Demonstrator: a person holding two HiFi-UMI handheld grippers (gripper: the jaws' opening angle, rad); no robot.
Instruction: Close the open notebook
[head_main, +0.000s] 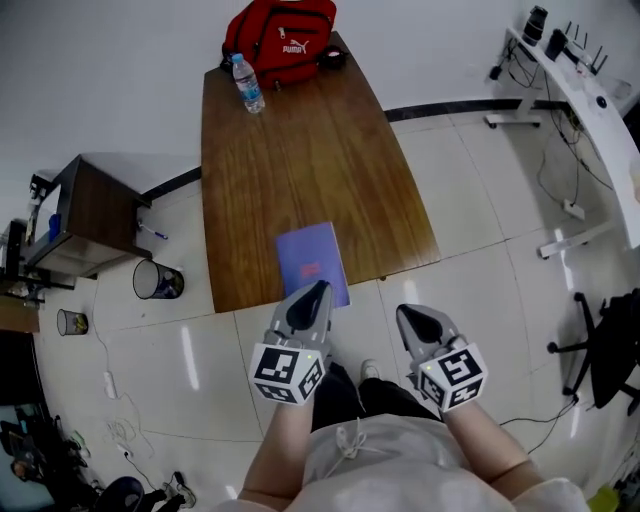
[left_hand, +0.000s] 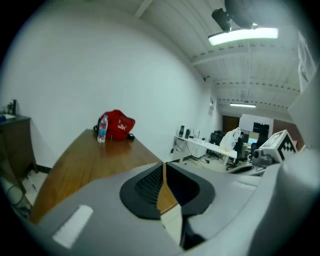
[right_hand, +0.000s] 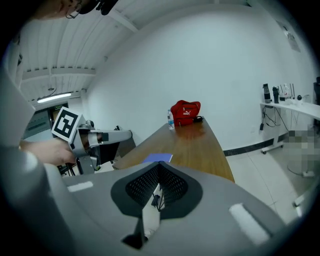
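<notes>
Left gripper (head_main: 318, 288): its fingers (left_hand: 145, 185) are pressed together at the tips, and nothing is held between them. Seen from the head view, these fingertips hang over the near edge of the closed purple softcover notebook (head_main: 312, 258). The left gripper view does not show the notebook.

Right gripper (head_main: 405, 312): its fingers (right_hand: 142, 185) are also pressed together at the tips and are empty. They sit off the near end of the counter, above the white tiled floor (head_main: 480, 200).

The notebook is shut, cover up. It lies flat on the long brown wooden counter (head_main: 300, 150), close to the end nearest the person. It is directly ahead of and beneath the left fingertips. From the right fingers it lies ahead and to the left, apart from them. Whether the left fingertips touch the cover cannot be told.

Well ahead of both sets of fingers, at the far end of the counter, is a red fabric bag (head_main: 282, 38). A clear plastic water bottle (head_main: 248, 84) stands upright just in front of it.

On the floor to the left of the left fingers stands a black mesh waste bin (head_main: 157, 280). It is beside a small dark wooden side table (head_main: 95, 205).

Far to the right of the right fingers, a white desk (head_main: 590, 100) runs along the wall. A black office chair (head_main: 610, 345) stands nearer.
</notes>
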